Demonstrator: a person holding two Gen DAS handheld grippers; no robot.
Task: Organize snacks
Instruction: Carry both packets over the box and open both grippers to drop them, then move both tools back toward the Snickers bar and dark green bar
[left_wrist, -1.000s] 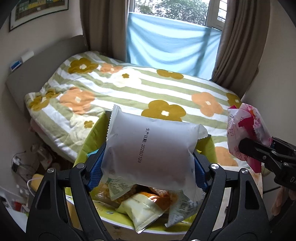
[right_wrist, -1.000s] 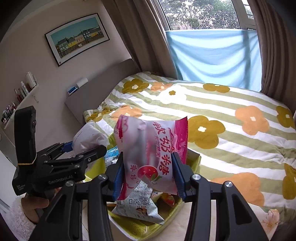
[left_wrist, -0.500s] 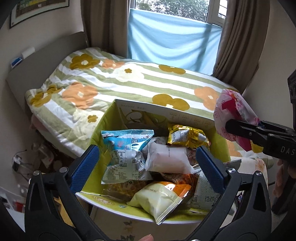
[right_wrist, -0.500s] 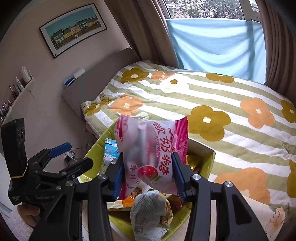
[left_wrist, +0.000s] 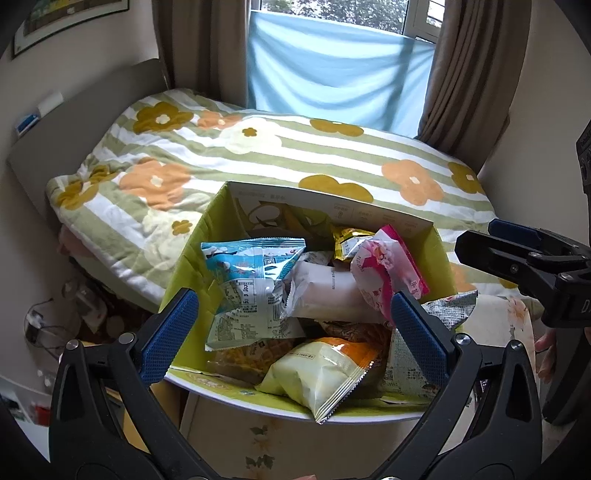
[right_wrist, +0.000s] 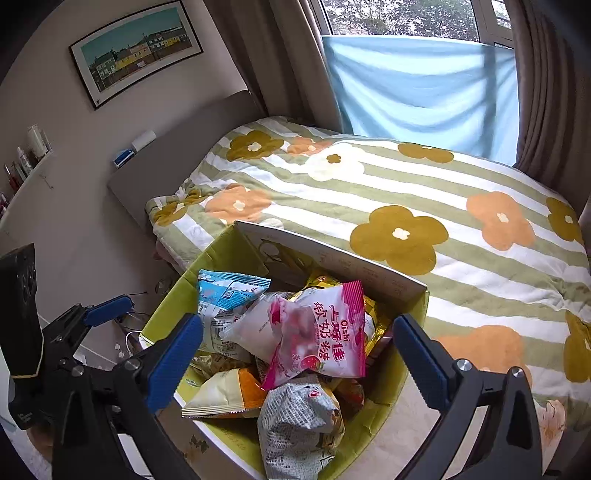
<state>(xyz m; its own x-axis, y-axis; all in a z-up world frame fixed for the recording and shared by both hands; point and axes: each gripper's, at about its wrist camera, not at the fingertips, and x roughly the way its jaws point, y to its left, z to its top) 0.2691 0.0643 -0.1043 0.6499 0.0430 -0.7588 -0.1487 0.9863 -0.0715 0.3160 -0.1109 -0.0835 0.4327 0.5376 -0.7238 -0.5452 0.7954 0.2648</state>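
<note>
Snacks (right_wrist: 317, 332) in box (right_wrist: 332, 258) beside bed (right_wrist: 406, 192)

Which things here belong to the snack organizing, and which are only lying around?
Job:
- green box
- pink snack bag
- white packet
- blue packet

Only lying around:
- flowered bedspread
- framed picture
- blue cloth
</note>
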